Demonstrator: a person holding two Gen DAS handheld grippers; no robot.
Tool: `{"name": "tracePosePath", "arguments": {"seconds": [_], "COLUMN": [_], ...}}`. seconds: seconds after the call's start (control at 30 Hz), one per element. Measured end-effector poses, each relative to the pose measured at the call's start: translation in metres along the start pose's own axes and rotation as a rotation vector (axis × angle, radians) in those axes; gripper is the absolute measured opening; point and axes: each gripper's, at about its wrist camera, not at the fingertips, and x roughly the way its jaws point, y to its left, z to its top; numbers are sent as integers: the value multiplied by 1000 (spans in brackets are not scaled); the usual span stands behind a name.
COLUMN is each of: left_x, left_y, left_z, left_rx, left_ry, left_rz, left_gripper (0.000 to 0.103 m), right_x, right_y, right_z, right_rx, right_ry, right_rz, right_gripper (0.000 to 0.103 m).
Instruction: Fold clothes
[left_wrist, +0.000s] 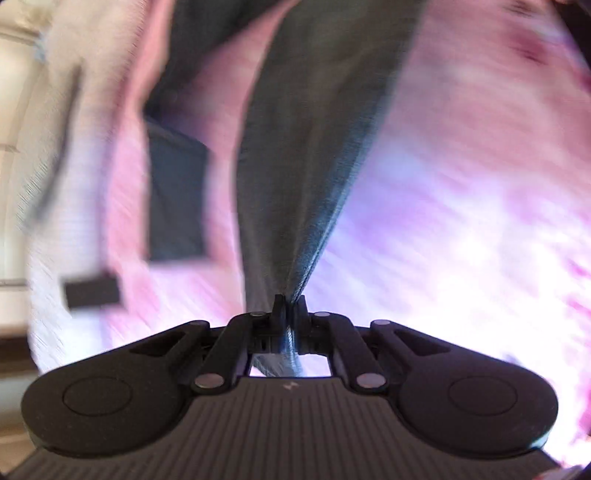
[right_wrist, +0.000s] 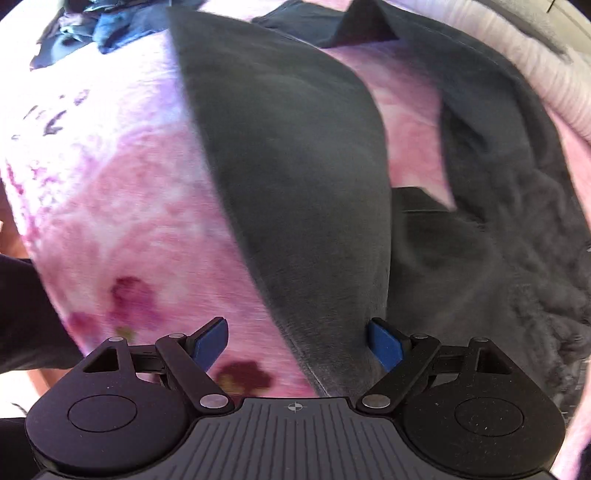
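The left claw (left_wrist: 290, 304) is clamped on a fold of the dark grey garment (left_wrist: 306, 147), which stretches taut away from it above the pink floral bedspread (left_wrist: 461, 221). The right claw (right_wrist: 297, 341) stands apart, its blue pads (right_wrist: 386, 345) either side of the same garment's edge, gripping nothing. A crumpled blue cloth (right_wrist: 107, 26) lies well apart. Both views are motion-blurred.

Home, likely bedroom: pink floral bedspread (right_wrist: 122, 206) under dark clothes (right_wrist: 295, 177), more heaped clothing (right_wrist: 85, 26) behind.
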Motion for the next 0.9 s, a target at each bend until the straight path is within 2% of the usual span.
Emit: {"name": "tracePosePath", "arguments": {"seconds": [0.07, 0.17, 0.2, 0.27, 0.3, 0.37, 0.43, 0.5, 0.57, 0.67, 0.77, 0.83, 0.9], "left_x": [-24, -25, -27, -31, -33, -37, -41, -34, -19, 14, 49, 74, 98], "left_y": [-27, -74, -75, -70, -68, -63, -58, -29, 3, 54, 107, 137, 160], "left_z": [-17, -17, -18, -19, -19, -20, -21, -13, 1, 35, 73, 98, 126], "left_rx": [-10, 1, -24, -89, -121, -186, -251, -319, -364, -456, -570, -632, -668], "left_ry": [48, 53, 51, 46, 43, 38, 32, 0, -32, -92, -158, -193, -226], "left_rz": [-79, -213, -226, -237, -242, -252, -262, -179, -67, 62, 136, 160, 150], "left_gripper": [2, 3, 4, 15, 16, 24, 27, 28, 44, 50, 55, 56, 56], "right_x": [7, 18, 19, 13, 8, -5, -18, -27, -34, -41, -44, -42, -37], "right_y": [8, 24, 28, 27, 26, 24, 10, -10, -28, -61, -83, -92, -99], "right_z": [-1, -7, -8, -10, -10, -7, -3, 2, 11, 26, 42, 49, 56], "right_rx": [-15, -59, -76, -81, -79, -45, 5, 56, 103, 151, 159, 153, 146], "right_ry": [13, 61, 75, 73, 68, 44, 11, -17, -40, -90, -131, -143, -151], "right_rz": [23, 59, 63, 61, 60, 41, 1, -51, -104, -157, -184, -187, -188], "right_gripper": [85, 85, 85, 85, 85, 85, 85, 85, 85, 85, 85, 85, 85]}}
